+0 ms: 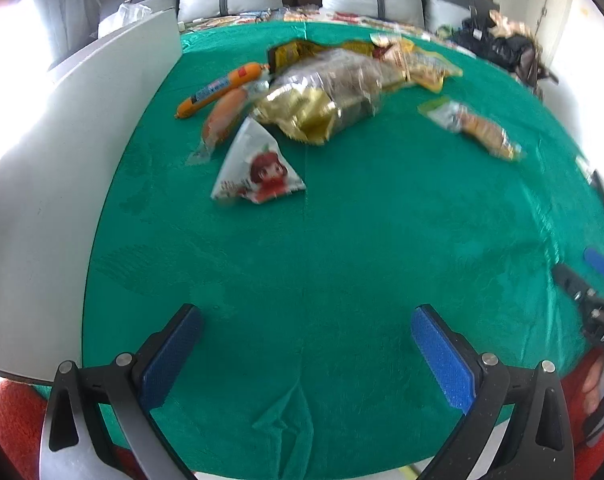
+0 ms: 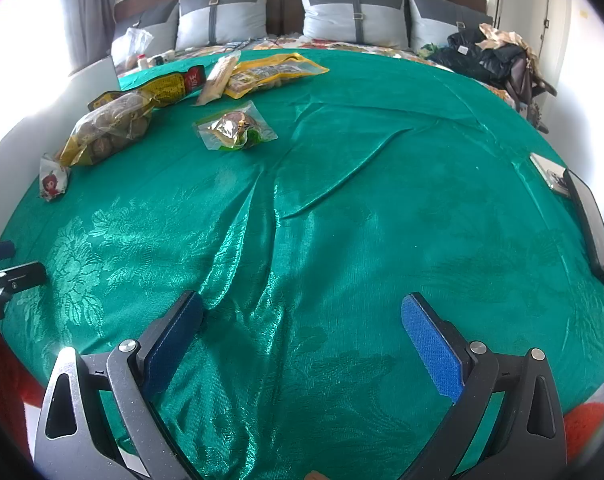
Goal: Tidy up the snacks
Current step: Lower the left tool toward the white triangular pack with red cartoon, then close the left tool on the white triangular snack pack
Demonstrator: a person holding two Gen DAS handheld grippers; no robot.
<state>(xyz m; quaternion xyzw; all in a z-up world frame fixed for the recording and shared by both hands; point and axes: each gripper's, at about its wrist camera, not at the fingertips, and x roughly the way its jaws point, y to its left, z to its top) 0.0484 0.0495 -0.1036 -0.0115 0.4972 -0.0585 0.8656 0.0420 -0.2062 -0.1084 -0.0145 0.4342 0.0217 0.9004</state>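
Snacks lie scattered on a green cloth [image 1: 322, 248]. In the left wrist view a white triangular pack with a cartoon girl [image 1: 258, 168] is nearest, behind it two orange sausages [image 1: 218, 90], a clear-and-gold bag of walnuts [image 1: 322, 96] and a small green-edged pack [image 1: 472, 126]. My left gripper [image 1: 306, 320] is open and empty, well short of them. The right wrist view shows the walnut bag [image 2: 110, 128], the triangular pack [image 2: 53, 182], a small clear pack [image 2: 236, 126] and a yellow pouch [image 2: 274, 72]. My right gripper [image 2: 302, 312] is open and empty over bare cloth.
A white board [image 1: 82, 128] borders the cloth on the left. Grey pillows [image 2: 222, 16] and a headboard stand at the back, dark clothes [image 2: 486, 56] at the back right. A black flat device [image 2: 592, 224] lies at the right edge. The right gripper's tip [image 1: 598, 276] shows in the left wrist view.
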